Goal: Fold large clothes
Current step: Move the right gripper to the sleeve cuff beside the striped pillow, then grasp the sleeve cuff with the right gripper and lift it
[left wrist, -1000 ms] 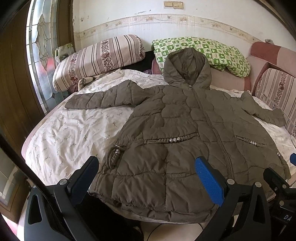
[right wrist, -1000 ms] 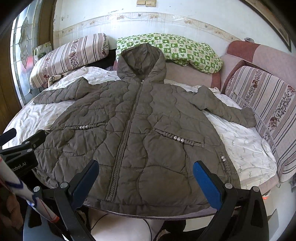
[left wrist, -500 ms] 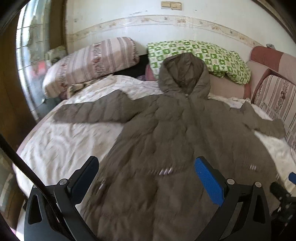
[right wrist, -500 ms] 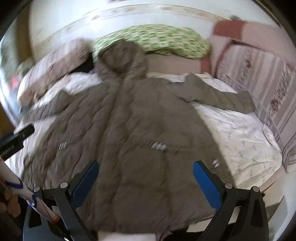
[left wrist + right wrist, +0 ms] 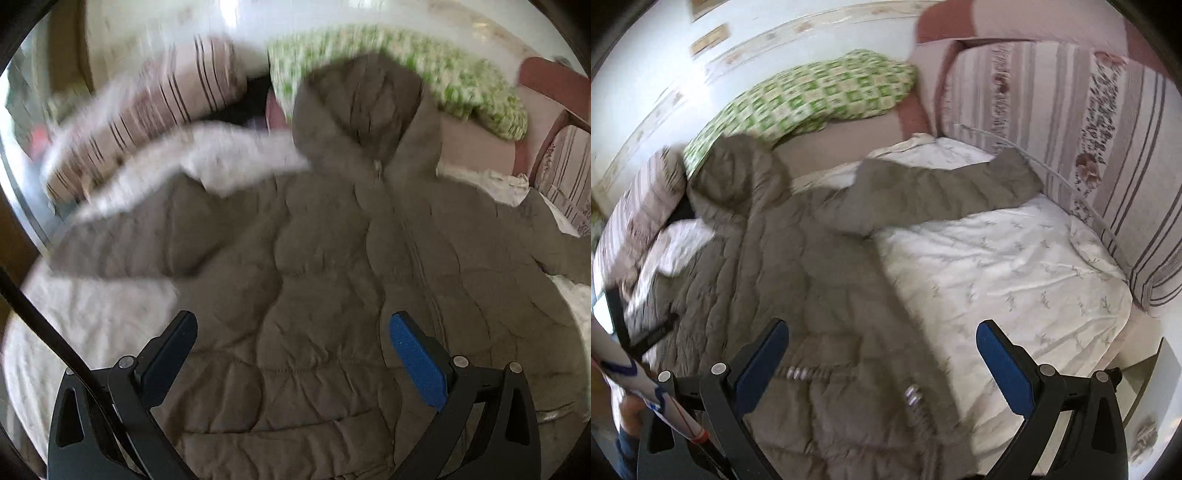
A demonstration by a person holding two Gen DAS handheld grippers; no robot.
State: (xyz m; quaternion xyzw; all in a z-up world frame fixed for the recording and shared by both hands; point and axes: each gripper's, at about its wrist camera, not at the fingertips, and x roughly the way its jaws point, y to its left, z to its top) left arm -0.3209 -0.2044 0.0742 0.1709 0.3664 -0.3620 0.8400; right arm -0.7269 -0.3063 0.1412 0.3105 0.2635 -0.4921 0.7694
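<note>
Bed: a white sheet with a faint sprig print (image 5: pixel 1015 266) covers it, wrinkled, and runs out to the right side where it lies bare.
Coat: a big olive quilted coat (image 5: pixel 332 277) lies face up across the bed, zipped, its hood (image 5: pixel 365 107) pointing at the wall and resting against the pillows; both sleeves are spread out to the sides, the right sleeve (image 5: pixel 945 192) reaching toward the striped cushion.
Pillows: a green-and-white checked pillow (image 5: pixel 812 99) sits behind the hood; a striped pillow (image 5: pixel 155 110) lies to its left, badly blurred in the left wrist view.
Cushion: a tall striped, flowered cushion (image 5: pixel 1108 129) stands along the right side of the bed.
Left gripper: the left gripper (image 5: pixel 291 354) hangs over the coat's chest, fingers spread wide, nothing between them.
Right gripper: the right gripper (image 5: pixel 879 354) hangs over the coat's right-hand side where it meets the bare sheet, also spread wide and empty.
Pocket trim: a short row of silvery beads (image 5: pixel 799 373) shows near the right gripper's left finger.
</note>
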